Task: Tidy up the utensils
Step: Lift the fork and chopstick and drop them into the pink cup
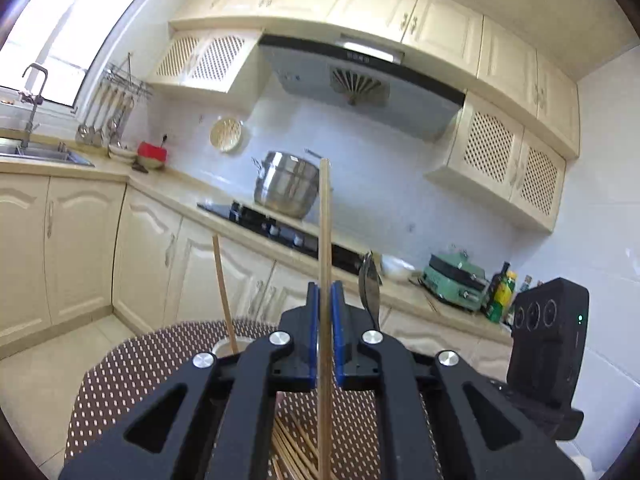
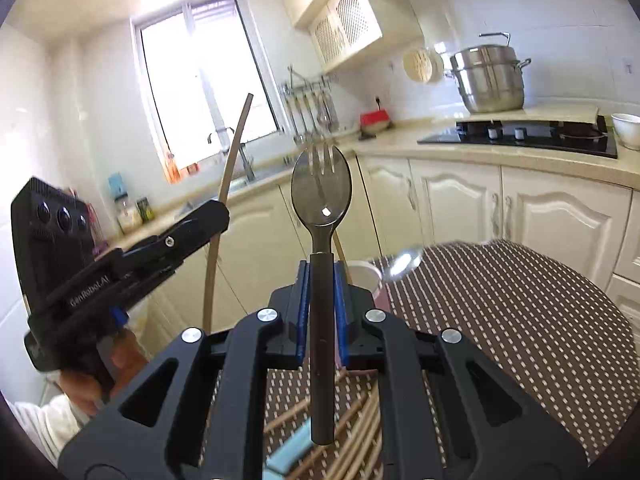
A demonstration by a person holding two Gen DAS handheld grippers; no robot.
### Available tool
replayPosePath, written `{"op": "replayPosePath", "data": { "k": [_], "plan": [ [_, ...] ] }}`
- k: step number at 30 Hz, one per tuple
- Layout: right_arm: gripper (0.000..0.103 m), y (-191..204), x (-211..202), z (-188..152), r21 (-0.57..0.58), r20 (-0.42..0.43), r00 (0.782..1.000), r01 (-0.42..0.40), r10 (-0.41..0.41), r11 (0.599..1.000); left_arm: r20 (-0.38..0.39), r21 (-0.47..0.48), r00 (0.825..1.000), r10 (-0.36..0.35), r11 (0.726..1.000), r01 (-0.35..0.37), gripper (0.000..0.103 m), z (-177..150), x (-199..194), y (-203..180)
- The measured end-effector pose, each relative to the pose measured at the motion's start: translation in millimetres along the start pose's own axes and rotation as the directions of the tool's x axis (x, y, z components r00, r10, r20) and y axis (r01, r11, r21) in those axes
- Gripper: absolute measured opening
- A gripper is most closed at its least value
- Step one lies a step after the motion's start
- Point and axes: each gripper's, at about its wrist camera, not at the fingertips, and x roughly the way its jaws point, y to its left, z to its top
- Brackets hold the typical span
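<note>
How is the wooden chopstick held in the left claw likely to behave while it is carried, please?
The chopstick is probably light and fairly stiff: it stands upright from the shut left claw without sagging. Being thin and smooth, pinched at only one spot, it may pivot or slip. If released onto the table, it would likely roll.

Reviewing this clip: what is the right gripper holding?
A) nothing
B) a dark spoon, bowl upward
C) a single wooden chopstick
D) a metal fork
B: in the right wrist view the right gripper has its jaws shut on the handle of a dark spoon, bowl up.
</note>
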Motion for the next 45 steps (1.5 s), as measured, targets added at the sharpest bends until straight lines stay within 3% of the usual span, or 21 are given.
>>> {"op": "replayPosePath", "data": {
  "k": [10, 18, 24, 37, 45],
  "plan": [
    [0.012, -10, 52, 30, 0.018, 0.121, 0.992, -0.042, 0.039, 0.999, 0.138, -0.016, 0.989, 0.062, 0.998, -0.061, 0.006, 19, 49, 22],
    [0.012, -15, 74, 32, 0.032, 0.161, 0.985, -0.06, 0.054, 0.998, 0.251, -0.003, 0.962, 0.104, 0.994, -0.106, 0.006, 35, 64, 31],
    [0.012, -23, 84, 27, 0.036, 0.172, 0.985, -0.038, 0.031, 0.999, 0.274, 0.032, 0.952, 0.139, 0.988, -0.153, 0.006, 32, 83, 34],
    [0.012, -24, 96, 8, 0.02, 0.138, 0.99, -0.012, 0.01, 1.0, 0.136, 0.047, 0.972, 0.194, 0.978, -0.202, 0.006, 2, 95, 46],
    [0.012, -19, 85, 0, 0.013, 0.113, 0.994, 0.0, -0.002, 1.0, 0.081, 0.052, 0.973, 0.216, 0.974, -0.221, 0.006, -9, 75, 45]
  ]
}}
